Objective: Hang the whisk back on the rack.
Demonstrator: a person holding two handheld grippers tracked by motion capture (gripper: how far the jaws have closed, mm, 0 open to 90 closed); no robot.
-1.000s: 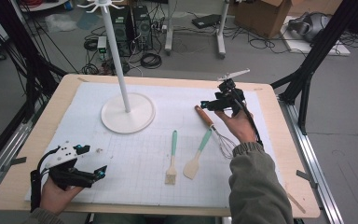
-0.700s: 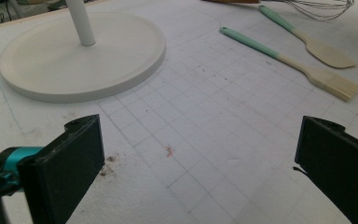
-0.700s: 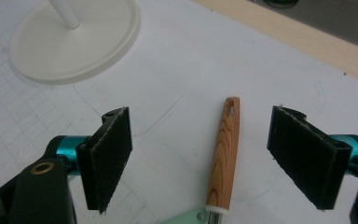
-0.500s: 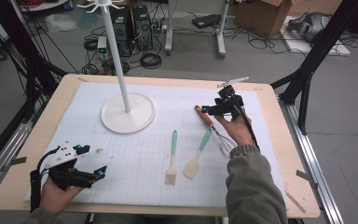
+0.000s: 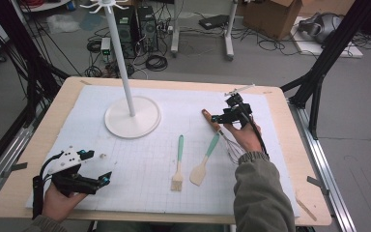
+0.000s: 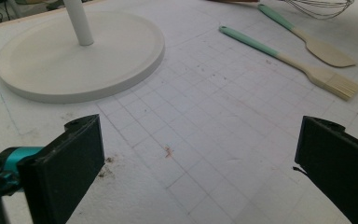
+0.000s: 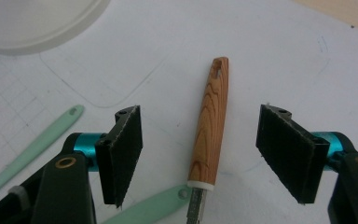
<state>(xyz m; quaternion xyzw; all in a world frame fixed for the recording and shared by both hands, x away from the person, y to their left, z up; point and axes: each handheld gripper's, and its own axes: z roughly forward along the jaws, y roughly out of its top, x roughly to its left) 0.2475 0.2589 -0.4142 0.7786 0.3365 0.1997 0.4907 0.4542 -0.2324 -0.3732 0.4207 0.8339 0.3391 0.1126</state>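
In the high view the person's hand covers much of the whisk (image 5: 232, 147) near the tabletop's right edge. The stand (image 5: 121, 58) is cut off by the picture's top edge.

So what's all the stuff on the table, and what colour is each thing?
whisk: one, wooden handle with wire head, right side of mat, lying between the right tongs' jaws, not gripped
spatula: one, mint handle, beside whisk
pastry brush: one, mint handle, mat's middle
hook stand: one, white, far left of mat
mat: one, white grid, covering table
left tongs: black, open, near left corner
right tongs: black, open, jaws just been closing around whisk handle
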